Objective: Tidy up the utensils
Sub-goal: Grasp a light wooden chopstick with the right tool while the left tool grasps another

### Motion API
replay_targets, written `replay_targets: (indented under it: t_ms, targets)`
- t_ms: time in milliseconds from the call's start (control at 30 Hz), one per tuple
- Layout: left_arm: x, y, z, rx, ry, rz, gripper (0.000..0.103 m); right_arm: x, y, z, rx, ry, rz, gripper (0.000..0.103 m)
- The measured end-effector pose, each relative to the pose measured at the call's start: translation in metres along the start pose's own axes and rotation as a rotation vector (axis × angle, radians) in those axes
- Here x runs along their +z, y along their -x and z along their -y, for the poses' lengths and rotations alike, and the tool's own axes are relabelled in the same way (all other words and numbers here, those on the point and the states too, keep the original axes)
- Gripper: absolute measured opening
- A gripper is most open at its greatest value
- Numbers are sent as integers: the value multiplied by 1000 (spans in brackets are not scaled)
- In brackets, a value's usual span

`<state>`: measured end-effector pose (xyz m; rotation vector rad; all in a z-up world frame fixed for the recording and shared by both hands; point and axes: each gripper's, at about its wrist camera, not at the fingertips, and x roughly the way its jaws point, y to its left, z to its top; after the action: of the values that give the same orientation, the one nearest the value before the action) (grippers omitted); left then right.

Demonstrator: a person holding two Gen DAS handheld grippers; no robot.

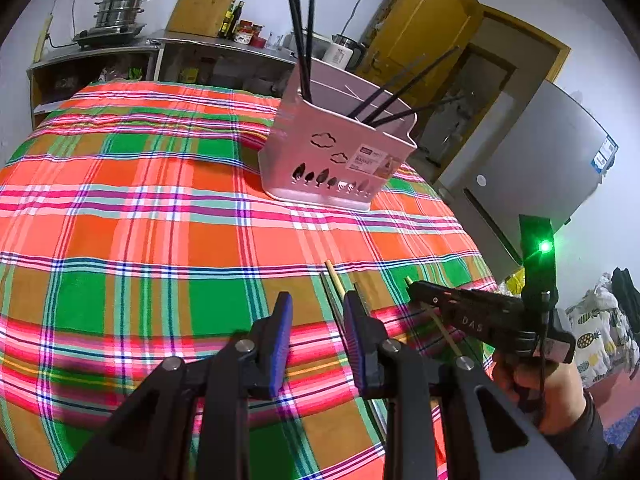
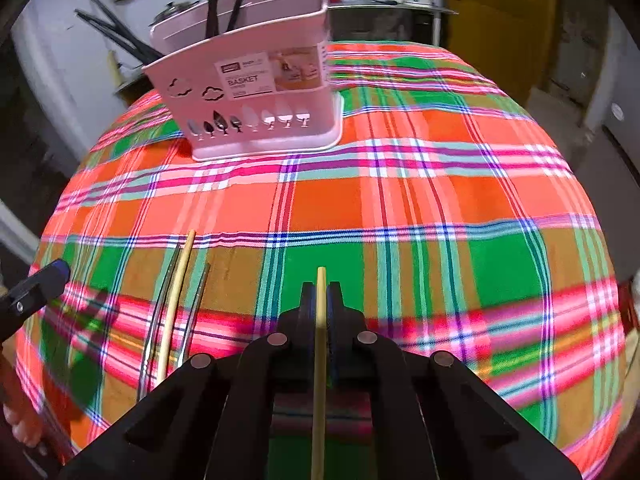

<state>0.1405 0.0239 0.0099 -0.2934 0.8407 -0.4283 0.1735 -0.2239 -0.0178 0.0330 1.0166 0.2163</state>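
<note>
Right gripper (image 2: 321, 292) fingers clamp 1 bamboo chopstick (image 2: 320, 320) lengthwise; pink basket (image 2: 256, 92) lies far left. Left gripper (image 1: 316, 316) fingers parted, empty.

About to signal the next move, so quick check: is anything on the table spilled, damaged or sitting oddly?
Nothing spilled or broken. The pink basket stands upright, though its black chopsticks splay outward at different angles. One wooden chopstick and two metal ones lie loose on the tablecloth; the right gripper pinches another wooden chopstick.
</note>
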Motion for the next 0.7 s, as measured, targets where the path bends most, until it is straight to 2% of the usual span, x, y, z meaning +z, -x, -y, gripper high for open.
replay_targets:
  t_ms: [300, 700]
  targets:
    - [0, -33, 31, -9, -45, -73, 27, -5, 6, 25, 30, 0, 12, 6]
    - [-1, -72, 47, 67, -65, -128, 27, -8, 8, 32, 66, 19, 23, 6]
